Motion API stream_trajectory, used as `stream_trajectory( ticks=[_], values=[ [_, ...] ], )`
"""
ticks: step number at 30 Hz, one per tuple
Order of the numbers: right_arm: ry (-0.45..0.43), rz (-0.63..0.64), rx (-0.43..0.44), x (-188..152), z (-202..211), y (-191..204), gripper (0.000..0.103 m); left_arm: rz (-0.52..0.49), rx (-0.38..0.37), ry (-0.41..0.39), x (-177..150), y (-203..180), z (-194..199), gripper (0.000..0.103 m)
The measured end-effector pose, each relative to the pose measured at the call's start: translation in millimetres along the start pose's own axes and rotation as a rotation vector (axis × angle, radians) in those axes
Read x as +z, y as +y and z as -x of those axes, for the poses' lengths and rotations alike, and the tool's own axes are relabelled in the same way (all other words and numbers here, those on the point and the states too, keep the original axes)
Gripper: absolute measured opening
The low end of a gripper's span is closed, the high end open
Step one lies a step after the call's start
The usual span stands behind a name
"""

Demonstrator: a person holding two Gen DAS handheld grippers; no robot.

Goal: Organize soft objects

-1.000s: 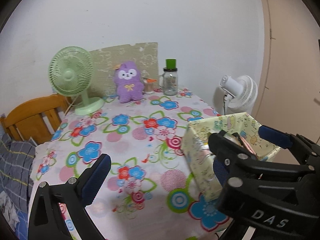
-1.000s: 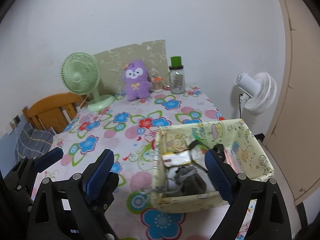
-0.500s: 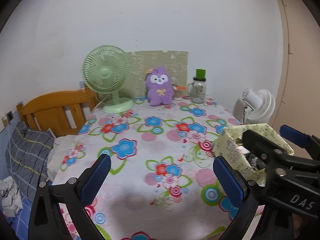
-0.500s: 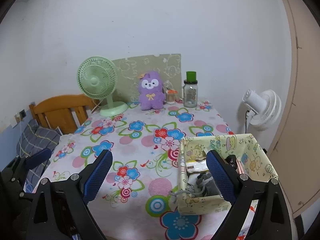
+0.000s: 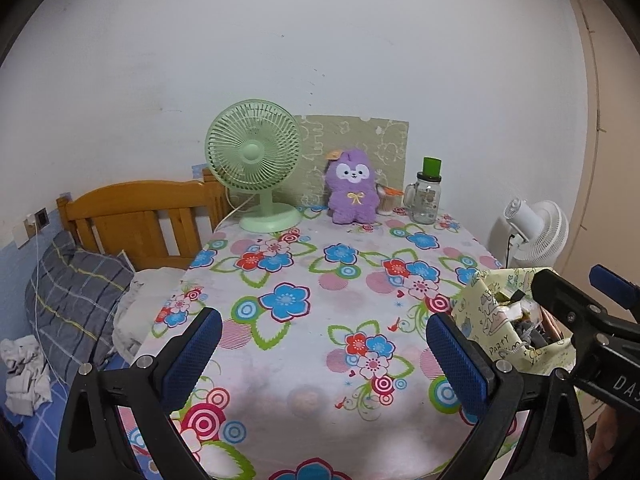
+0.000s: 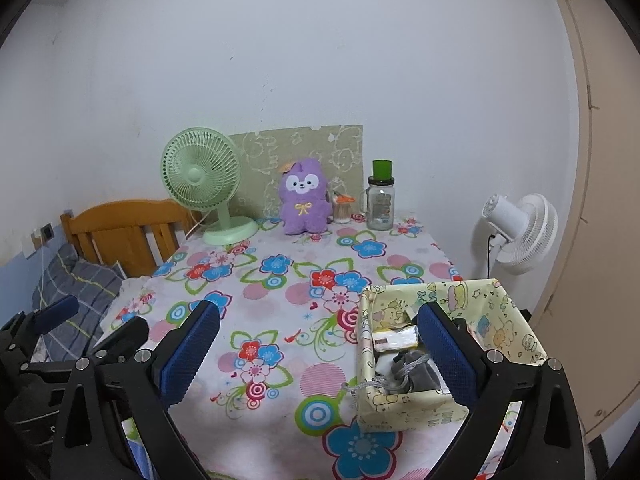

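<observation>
Flowered tablecloth [image 6: 280,280] filled mid-frame; box [image 6: 500,320] lower right for soft things; left gripper [image 5: 322,354] and right gripper [image 6: 318,350] gaped empty, just widening, ready for plush toy [image 6: 304,200] upper centre.

left gripper [image 5: 324,346] jaws wide apart, nothing between the pads, tilted slightly down, right gripper [image 6: 320,354] jaws spread wide and just been opening further, nothing gripped, both side by side, right one beside the left

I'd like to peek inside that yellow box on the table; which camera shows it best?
The right wrist view: the yellow box shows whole, open top with a grey pouch inside. The left wrist view catches only one corner, partly behind the right gripper.
</observation>
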State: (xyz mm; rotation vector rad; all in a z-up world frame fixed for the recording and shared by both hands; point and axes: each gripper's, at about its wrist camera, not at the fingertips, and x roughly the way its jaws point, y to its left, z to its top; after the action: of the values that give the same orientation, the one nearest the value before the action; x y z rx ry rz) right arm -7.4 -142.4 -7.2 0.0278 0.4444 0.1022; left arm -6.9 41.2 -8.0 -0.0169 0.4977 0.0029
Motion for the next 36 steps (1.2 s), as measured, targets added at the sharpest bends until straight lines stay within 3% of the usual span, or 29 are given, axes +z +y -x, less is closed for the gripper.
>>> stream_trajectory(
  ticks=[36],
  values=[
    [-0.009, -0.034, -0.029, -0.5, 2.2, -10.5, 0.101, 0.003, -0.003, -0.03, 4.8, -5.7, 3.1, 0.103]
  ],
)
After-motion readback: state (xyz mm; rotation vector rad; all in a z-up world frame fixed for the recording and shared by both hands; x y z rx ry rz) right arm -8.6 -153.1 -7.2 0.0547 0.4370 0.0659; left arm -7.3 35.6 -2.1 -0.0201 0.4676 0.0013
